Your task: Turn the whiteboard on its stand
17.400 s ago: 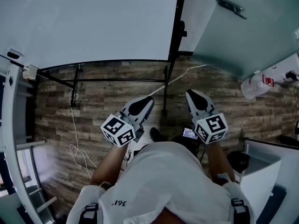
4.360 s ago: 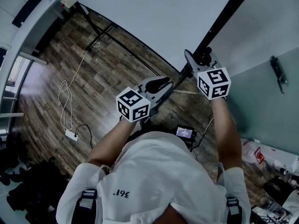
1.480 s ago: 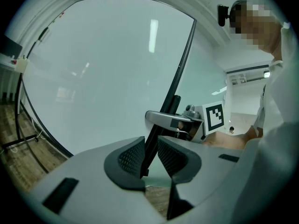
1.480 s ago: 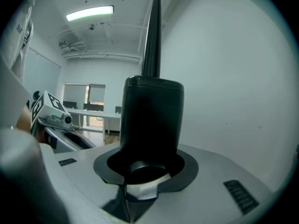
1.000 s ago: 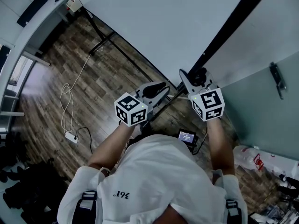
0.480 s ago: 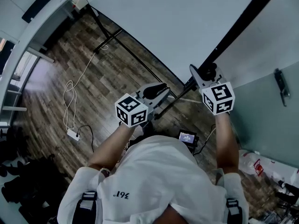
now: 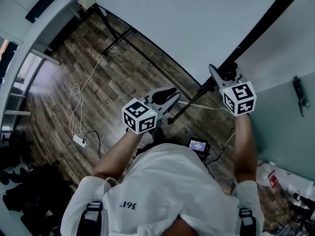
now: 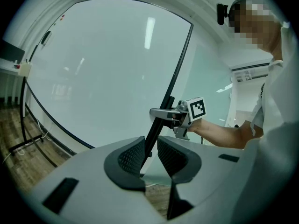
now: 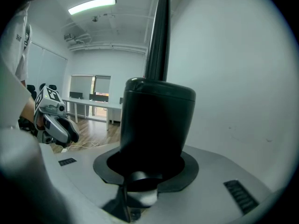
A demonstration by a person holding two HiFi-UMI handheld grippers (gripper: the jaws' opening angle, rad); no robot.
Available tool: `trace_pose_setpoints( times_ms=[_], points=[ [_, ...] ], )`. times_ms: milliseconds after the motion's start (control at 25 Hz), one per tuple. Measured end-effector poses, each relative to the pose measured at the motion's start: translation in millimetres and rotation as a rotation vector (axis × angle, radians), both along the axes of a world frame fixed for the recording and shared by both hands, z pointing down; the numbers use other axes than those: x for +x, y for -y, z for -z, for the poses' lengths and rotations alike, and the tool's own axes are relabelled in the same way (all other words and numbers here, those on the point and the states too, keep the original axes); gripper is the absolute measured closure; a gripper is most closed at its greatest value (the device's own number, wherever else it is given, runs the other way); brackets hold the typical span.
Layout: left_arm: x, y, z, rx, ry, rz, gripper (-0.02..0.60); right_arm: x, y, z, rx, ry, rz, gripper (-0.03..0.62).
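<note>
The big whiteboard (image 7: 187, 18) fills the top of the head view, with its black side post (image 7: 261, 18) running diagonally down to the floor. My right gripper (image 7: 222, 73) is shut on the black round knob (image 7: 229, 72) on that post; in the right gripper view the knob (image 9: 159, 120) fills the space between the jaws, the board (image 9: 233, 78) on its right. My left gripper (image 7: 170, 93) hovers lower and left, over the stand's foot. Its jaws (image 8: 149, 155) stand narrowly open with nothing between them. Past them I see the post (image 8: 180, 59) and the right gripper (image 8: 159, 112).
The stand's black floor bars (image 7: 142, 53) cross the wooden floor. A white cable (image 7: 78, 102) trails to a power strip (image 7: 78, 140). A white desk edge (image 7: 29, 28) lies at left, dark bags (image 7: 29, 191) at lower left, a glass panel with a handle (image 7: 300, 95) at right.
My right gripper, still on the knob, has shifted right and up in the head view, and the post has moved with it. The left gripper has stayed put.
</note>
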State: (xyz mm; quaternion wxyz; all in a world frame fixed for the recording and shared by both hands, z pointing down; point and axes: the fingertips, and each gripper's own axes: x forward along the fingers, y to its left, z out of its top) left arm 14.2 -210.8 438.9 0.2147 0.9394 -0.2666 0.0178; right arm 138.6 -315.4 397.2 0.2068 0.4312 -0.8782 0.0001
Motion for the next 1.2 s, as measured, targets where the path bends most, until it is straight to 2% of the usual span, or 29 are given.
trace_pose_setpoints(
  times_ms=[640,1200],
  points=[
    [-3.2,8.2,-1.4,0.001,-0.018,-0.003,0.508,7.1,9.0,-1.9,0.024,-0.02,-0.003,0.424],
    [-19.6,0.9,1.6,0.014,-0.032,-0.051,0.508,7.7,7.1,-3.7,0.05,-0.031,-0.094,0.407]
  ],
)
